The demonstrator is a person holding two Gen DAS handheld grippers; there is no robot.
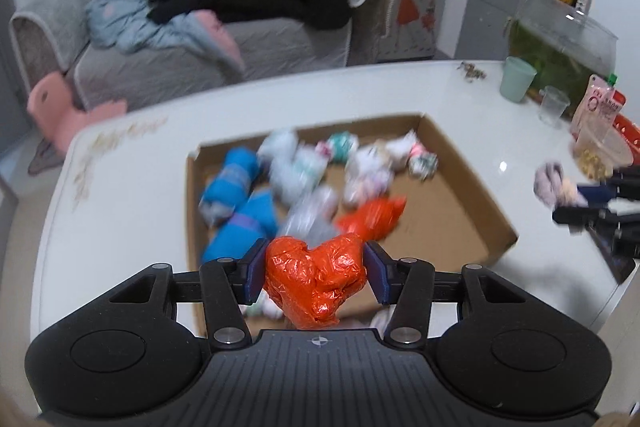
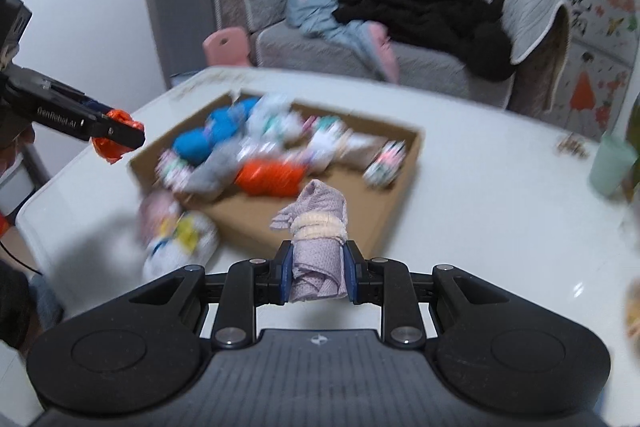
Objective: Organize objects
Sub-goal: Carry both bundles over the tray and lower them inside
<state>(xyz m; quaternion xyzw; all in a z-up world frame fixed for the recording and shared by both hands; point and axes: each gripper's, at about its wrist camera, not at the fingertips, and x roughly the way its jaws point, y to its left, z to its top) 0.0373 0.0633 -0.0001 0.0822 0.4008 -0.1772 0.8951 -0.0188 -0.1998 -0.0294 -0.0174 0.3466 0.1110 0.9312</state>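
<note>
White table [image 1: 460, 99]: one cardboard box [image 1: 460, 211], two orange bundles [image 1: 316, 283].

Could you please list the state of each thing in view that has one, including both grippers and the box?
left gripper: shut on the orange bag bundle, held above the table.
right gripper: shut on the lilac cloth roll, tied with a cream band.
cardboard box: open-topped, partly filled with bundles.
second orange bundle: lying in the box.
green cup: upright on the table.
clear cup: upright.
</note>
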